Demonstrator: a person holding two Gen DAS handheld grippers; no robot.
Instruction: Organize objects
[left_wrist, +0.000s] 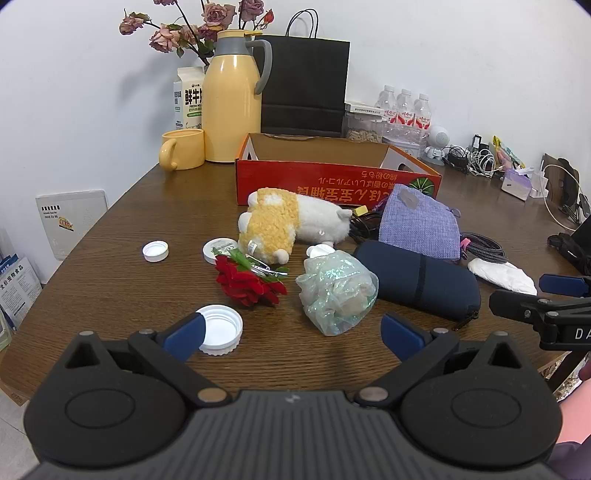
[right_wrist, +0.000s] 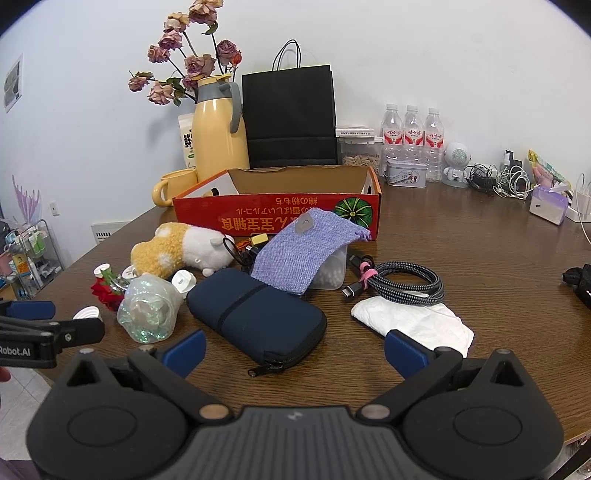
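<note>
An open red cardboard box (left_wrist: 332, 181) (right_wrist: 273, 214) stands mid-table. In front of it lie a plush toy (left_wrist: 288, 221) (right_wrist: 184, 251), a red fabric flower (left_wrist: 247, 282), an iridescent plastic bag (left_wrist: 338, 290) (right_wrist: 149, 308), a navy zip case (left_wrist: 417, 278) (right_wrist: 255, 317), a purple cloth pouch (left_wrist: 421, 225) (right_wrist: 299, 251), a coiled cable (right_wrist: 402, 282) and a white crumpled wrapper (right_wrist: 417, 323). My left gripper (left_wrist: 291, 334) is open and empty, just short of the bag, beside a white lid (left_wrist: 219, 328). My right gripper (right_wrist: 295, 349) is open and empty at the navy case's near end.
A yellow thermos (left_wrist: 231, 99), yellow mug (left_wrist: 183, 149), milk carton (left_wrist: 188, 98), black paper bag (left_wrist: 304, 86) and water bottles (right_wrist: 412, 140) line the back wall. Chargers and cables (right_wrist: 498, 181) lie at the back right. Small white caps (left_wrist: 155, 251) lie left.
</note>
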